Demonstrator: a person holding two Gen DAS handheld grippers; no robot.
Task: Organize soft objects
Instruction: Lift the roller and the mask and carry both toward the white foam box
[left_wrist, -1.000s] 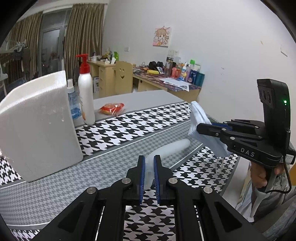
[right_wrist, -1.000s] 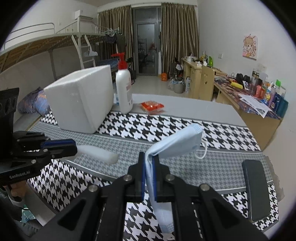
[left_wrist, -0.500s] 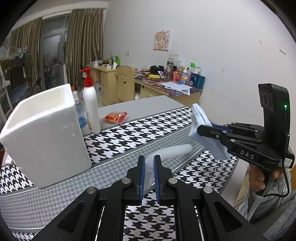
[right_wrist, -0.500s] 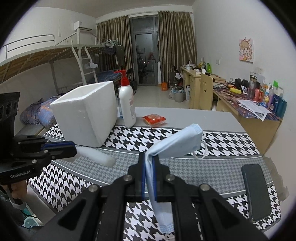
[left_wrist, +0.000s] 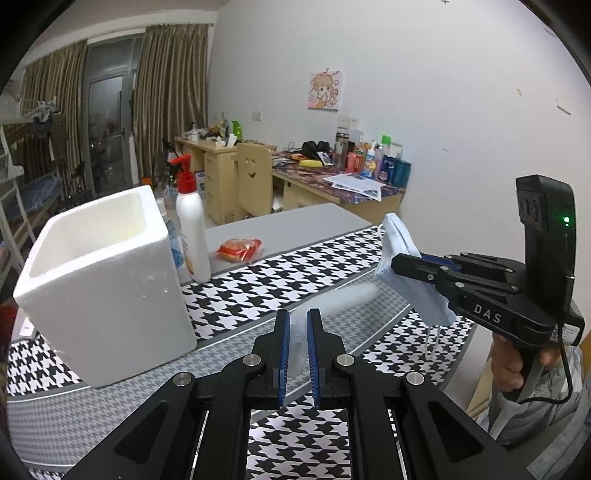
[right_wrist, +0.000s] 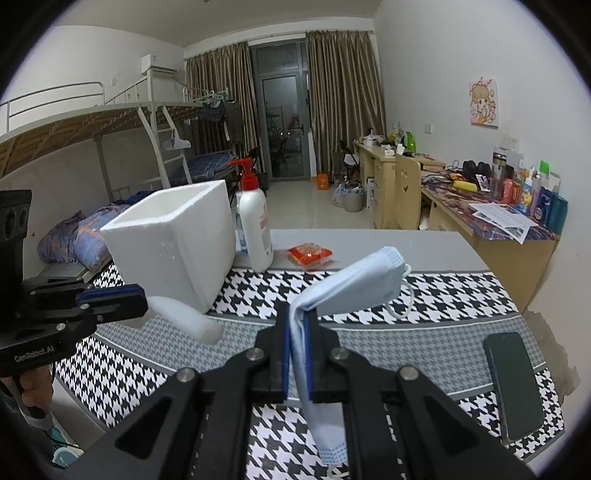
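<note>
A pale blue pleated face mask (right_wrist: 354, 291) is pinched between the blue pads of the right gripper (right_wrist: 298, 332), whose jaws are clamped on its folded middle; one half is seen rising forward and to the right above the fingertips, with a white ear loop hanging off its far end, while the other half droops below the jaws. From the left wrist view the same mask (left_wrist: 402, 266) is shown draped over the tip of the right gripper (left_wrist: 397, 263), held clear above the black-and-white houndstooth tablecloth (left_wrist: 258, 295). A translucent white foam tube (right_wrist: 184, 317) is gripped at one end by the left gripper (right_wrist: 142, 301), its jaws closed on it, and the free end is seen pointing out over the cloth, just in front of the white open-topped foam box (right_wrist: 177, 243). In the left wrist view the tube (left_wrist: 340, 299) is seen running forward from the left gripper (left_wrist: 295, 332), slightly blurred. The box (left_wrist: 107, 280) stands upright on the cloth, left of both held items, with a white pump bottle with a red head (left_wrist: 190, 229) just beside it.
</note>
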